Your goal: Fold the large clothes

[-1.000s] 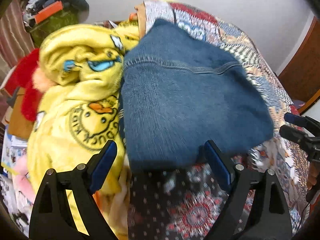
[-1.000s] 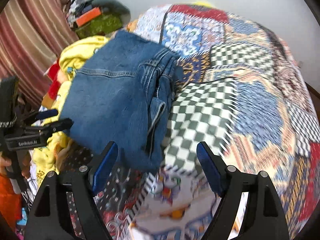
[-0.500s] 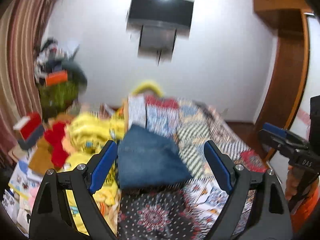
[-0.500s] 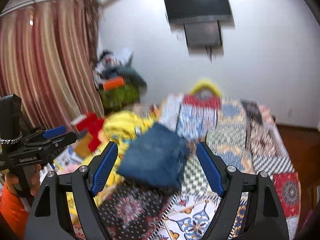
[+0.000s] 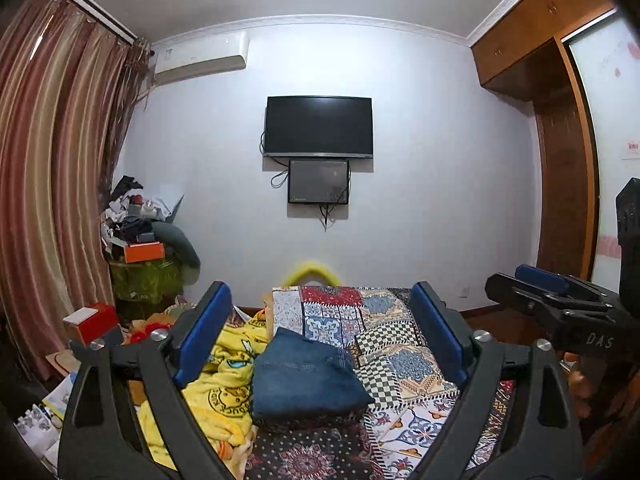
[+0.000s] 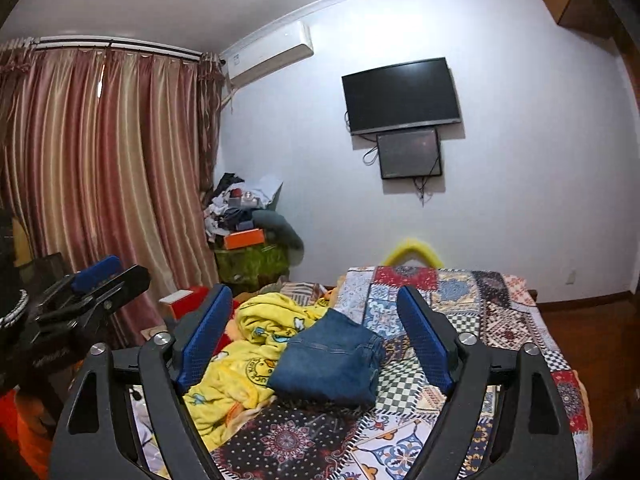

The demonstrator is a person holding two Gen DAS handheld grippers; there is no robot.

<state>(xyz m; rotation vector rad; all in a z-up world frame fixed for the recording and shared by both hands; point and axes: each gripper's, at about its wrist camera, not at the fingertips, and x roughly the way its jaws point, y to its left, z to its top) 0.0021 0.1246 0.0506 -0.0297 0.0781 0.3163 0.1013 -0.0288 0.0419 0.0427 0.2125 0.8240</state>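
2 grippers hang above the near end of the bed, both with jaws spread wide and nothing between them: the left gripper and the right gripper. Folded blue jeans lie on the patchwork bedspread, well beyond the fingertips. Just left of the jeans, touching them, sits a rumpled yellow blanket. On the far wall hangs a dark TV, with striped curtains at the left.
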